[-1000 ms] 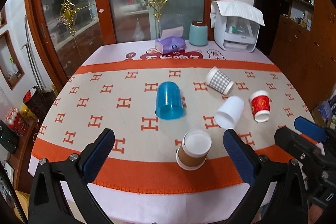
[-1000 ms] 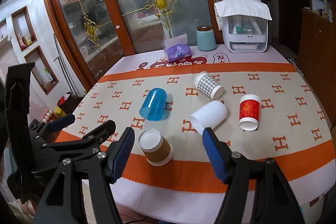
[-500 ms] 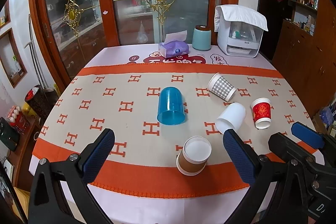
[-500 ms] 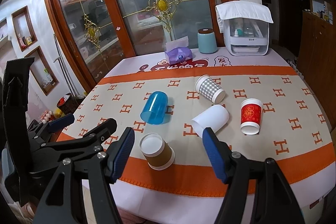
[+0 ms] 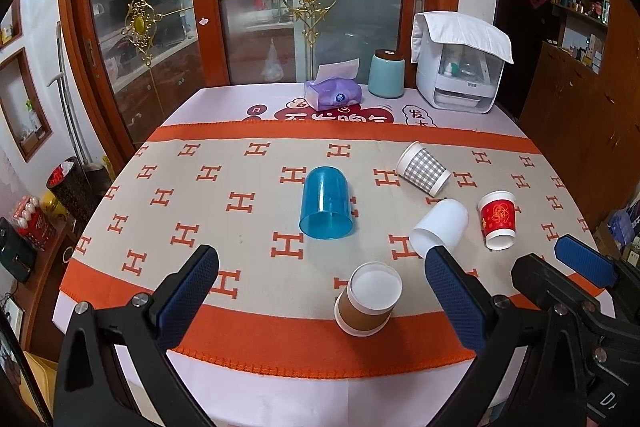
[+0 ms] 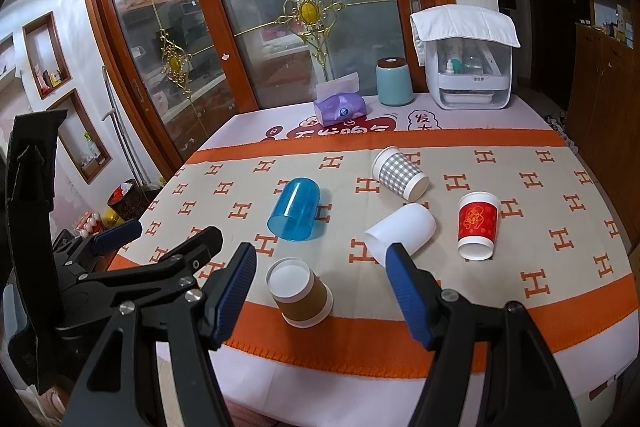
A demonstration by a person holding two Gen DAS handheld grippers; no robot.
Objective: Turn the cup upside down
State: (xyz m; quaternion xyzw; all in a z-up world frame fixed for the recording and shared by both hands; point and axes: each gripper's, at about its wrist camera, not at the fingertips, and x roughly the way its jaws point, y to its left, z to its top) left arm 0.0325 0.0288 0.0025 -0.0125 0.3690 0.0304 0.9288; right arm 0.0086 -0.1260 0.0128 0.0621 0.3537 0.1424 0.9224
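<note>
Both grippers are held off the near edge of the surface (image 5: 256,383), clear of every cup. The left gripper (image 5: 320,287) has its jaws spread wide and holds nothing; the right gripper (image 6: 320,279) is likewise spread and empty. Five cups sit on the orange-and-beige runner (image 5: 224,183). The brown-sleeved cup (image 5: 369,298) at the near edge and the red cup (image 5: 497,219) toward the right edge both stand mouth-down on their wider rims, so they appear already inverted. Three lie on their sides: the blue cup (image 5: 326,202) near the centre with its mouth toward the near edge, the white cup (image 5: 441,227) between the brown-sleeved and red cups, and the checked cup (image 5: 423,168) further back. The task sentence does not say which cup is meant; the white cup, nearest the right gripper, is the likely candidate, but this is a judgement only. Recommended practice: approach low from the near edge, close across the mid-body rather than the thin rim, apply light pressure since paper walls crush, lift clear before rotating, and set the mouth down flat. Risk noted: the white cup lies close to the checked and red cups, so a wide sweep could knock either.
</note>
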